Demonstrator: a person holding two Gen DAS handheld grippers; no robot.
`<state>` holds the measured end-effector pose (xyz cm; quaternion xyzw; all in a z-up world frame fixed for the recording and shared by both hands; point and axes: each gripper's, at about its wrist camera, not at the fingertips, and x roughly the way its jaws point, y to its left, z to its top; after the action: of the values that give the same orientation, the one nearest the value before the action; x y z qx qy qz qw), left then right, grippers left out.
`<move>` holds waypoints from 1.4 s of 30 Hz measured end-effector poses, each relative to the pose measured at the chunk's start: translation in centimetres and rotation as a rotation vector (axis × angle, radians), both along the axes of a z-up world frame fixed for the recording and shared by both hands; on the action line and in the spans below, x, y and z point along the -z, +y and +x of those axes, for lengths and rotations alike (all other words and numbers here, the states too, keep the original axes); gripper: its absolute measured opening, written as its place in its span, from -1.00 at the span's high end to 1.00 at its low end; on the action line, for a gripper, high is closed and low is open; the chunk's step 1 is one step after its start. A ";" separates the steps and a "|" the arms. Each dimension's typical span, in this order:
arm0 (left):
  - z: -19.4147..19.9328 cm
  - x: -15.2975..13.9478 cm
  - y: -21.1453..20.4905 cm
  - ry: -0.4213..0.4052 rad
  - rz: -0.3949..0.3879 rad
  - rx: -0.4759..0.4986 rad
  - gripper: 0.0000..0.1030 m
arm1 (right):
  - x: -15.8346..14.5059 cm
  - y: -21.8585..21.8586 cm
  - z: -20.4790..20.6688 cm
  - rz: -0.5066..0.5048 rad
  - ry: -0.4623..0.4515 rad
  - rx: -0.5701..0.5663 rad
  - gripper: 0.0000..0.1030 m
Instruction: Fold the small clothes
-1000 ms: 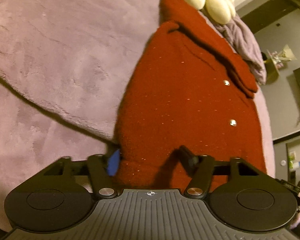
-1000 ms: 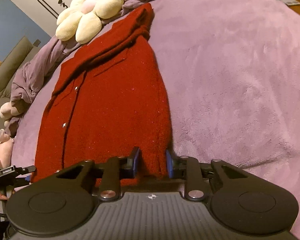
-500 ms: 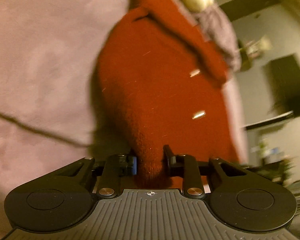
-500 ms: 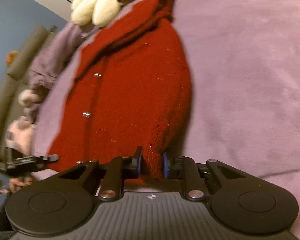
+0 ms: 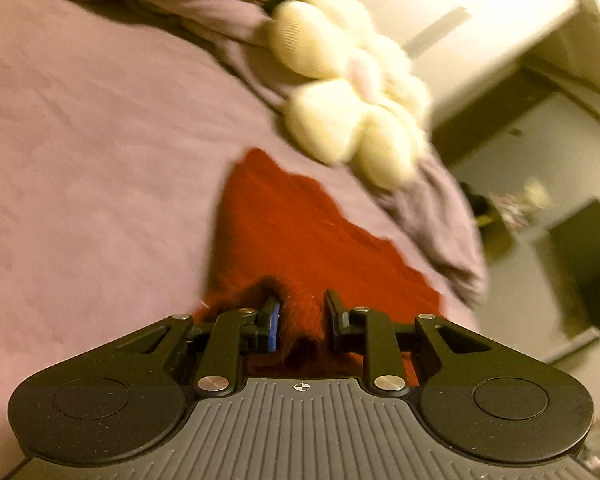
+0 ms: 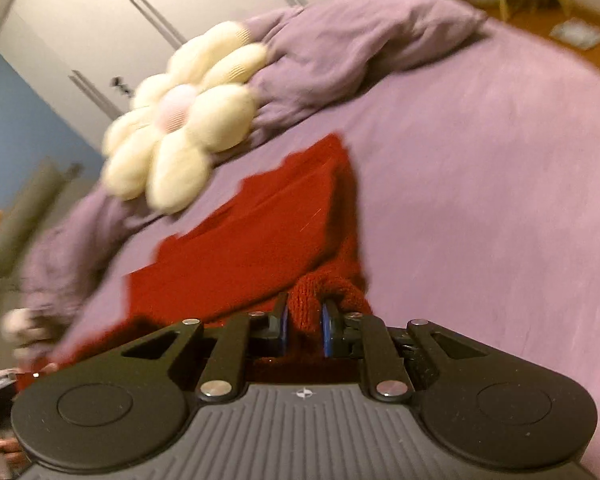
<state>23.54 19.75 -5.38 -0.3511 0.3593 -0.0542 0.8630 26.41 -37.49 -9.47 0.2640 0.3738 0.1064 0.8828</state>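
A red knitted cardigan [image 5: 292, 220] lies on the purple bed cover [image 5: 80, 160], and its near hem is lifted and carried over the rest of the garment. My left gripper [image 5: 302, 300] is shut on one corner of that hem, with red knit bunched between its pads. In the right wrist view the cardigan [image 6: 268, 232] appears doubled over itself. My right gripper [image 6: 305, 304] pinches the other hem corner, its jaws still closing on the fabric. The lower part of the garment is hidden under both grippers.
A cream flower-shaped cushion [image 6: 180, 128] lies just beyond the cardigan's collar end, also visible in the left wrist view as the cushion [image 5: 340, 92]. A bunched purple duvet [image 6: 360, 44] runs along the far side. White wardrobe doors [image 6: 100, 20] stand behind.
Both grippers closed on the hem corners, then rose and travelled toward the collar, pulling the hem over the cardigan. The buttons are now covered and the cushion looms much closer.
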 end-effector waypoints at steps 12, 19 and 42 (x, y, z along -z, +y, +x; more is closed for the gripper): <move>-0.1 4.4 2.1 -0.024 0.148 0.082 -0.79 | 1.1 1.1 0.6 -0.380 -0.189 -0.170 -0.52; 4.1 5.8 0.3 -0.023 0.163 0.137 -0.79 | 3.1 2.2 3.6 -0.346 -0.138 -0.189 -0.13; 7.3 -7.7 -3.8 -0.353 0.370 0.099 0.77 | -6.9 6.2 2.1 -0.425 -0.481 -0.091 0.85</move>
<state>30.85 15.97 2.37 -0.1542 0.2238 -0.0901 0.9582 28.52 -31.29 -2.61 0.0241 0.1798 0.1245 0.9755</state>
